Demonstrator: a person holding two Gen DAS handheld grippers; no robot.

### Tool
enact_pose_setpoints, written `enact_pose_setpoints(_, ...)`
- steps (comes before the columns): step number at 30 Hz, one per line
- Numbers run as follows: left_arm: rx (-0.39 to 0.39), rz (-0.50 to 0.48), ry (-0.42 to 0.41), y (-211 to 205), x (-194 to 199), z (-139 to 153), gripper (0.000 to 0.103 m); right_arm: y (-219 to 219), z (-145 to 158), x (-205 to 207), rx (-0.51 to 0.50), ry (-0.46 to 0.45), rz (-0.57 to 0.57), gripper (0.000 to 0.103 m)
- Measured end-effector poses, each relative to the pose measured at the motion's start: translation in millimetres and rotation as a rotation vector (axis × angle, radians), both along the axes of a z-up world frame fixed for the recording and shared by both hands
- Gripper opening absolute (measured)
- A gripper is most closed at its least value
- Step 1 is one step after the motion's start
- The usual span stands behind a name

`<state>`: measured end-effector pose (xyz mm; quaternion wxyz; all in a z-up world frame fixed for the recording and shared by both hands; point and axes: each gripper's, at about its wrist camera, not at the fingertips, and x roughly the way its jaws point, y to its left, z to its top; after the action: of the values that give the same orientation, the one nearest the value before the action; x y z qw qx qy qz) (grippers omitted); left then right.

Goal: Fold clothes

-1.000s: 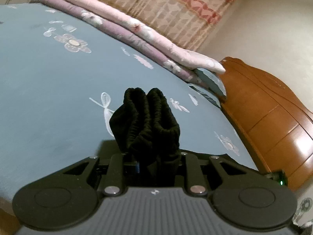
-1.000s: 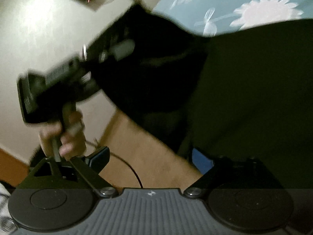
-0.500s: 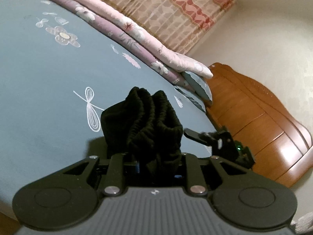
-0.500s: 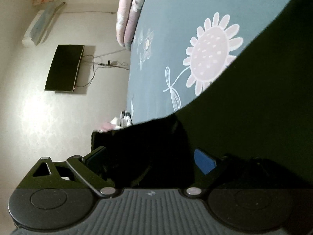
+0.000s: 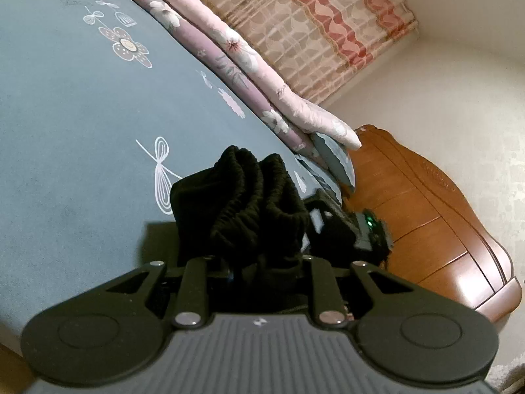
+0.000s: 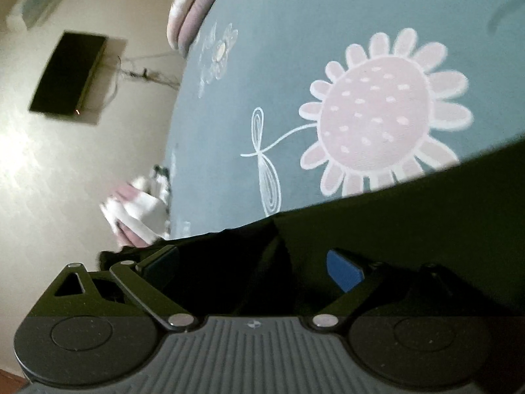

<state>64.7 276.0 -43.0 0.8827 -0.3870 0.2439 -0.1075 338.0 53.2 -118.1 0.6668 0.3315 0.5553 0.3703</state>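
A black garment with a ribbed elastic waistband (image 5: 256, 203) is bunched between the fingers of my left gripper (image 5: 259, 262), which is shut on it above the blue flowered bed sheet (image 5: 82, 115). In the right wrist view the same black cloth (image 6: 410, 229) spreads over the sheet (image 6: 295, 49) at lower right. My right gripper (image 6: 252, 269) has its fingers spread wide, a blue pad (image 6: 344, 269) showing, with black cloth lying between them. The right gripper (image 5: 357, 226) also shows just right of the waistband in the left wrist view.
A folded pink and purple quilt (image 5: 229, 49) lies along the far edge of the bed. A wooden headboard (image 5: 443, 216) stands at the right. A wall TV (image 6: 69, 72) and a pile of light clothes (image 6: 137, 210) lie off the bed's edge.
My left gripper has kept its hold on the waistband and moved over the bed. My right gripper has come in close beside it, and its view has swung from the floor to the sheet.
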Motion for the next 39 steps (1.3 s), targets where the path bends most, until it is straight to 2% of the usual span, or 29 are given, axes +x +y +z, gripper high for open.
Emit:
enact_pose_setpoints(4, -0.004, -0.003, -0.006, 0, 1, 1, 0.021, 8, 6, 6, -0.069, -0.041, 0.019, 0.099)
enact_pose_setpoints(11, -0.013, -0.02, -0.015, 0, 6, 2, 0.021, -7, 26, -1, -0.096, -0.114, 0.029, 0.099)
enact_pose_setpoints(16, -0.015, -0.061, -0.044, -4, 12, 7, 0.021, -58, 49, -22, -0.139, -0.173, 0.04, 0.099)
enact_pose_setpoints(20, -0.016, -0.093, -0.062, -12, 19, 11, 0.021, -110, 61, -47, -0.219, -0.233, 0.01, 0.1)
enact_pose_setpoints(29, -0.024, -0.143, -0.09, -41, 38, 15, 0.021, -202, 61, -115, -0.346, -0.248, -0.086, 0.1)
enact_pose_setpoints(35, -0.001, -0.191, -0.087, -75, 56, 18, 0.021, -247, 73, -147, -0.343, -0.284, -0.176, 0.1)
enact_pose_setpoints(39, 0.054, -0.219, -0.072, -100, 68, 18, 0.021, -274, 73, -162, -0.314, -0.278, -0.25, 0.1)
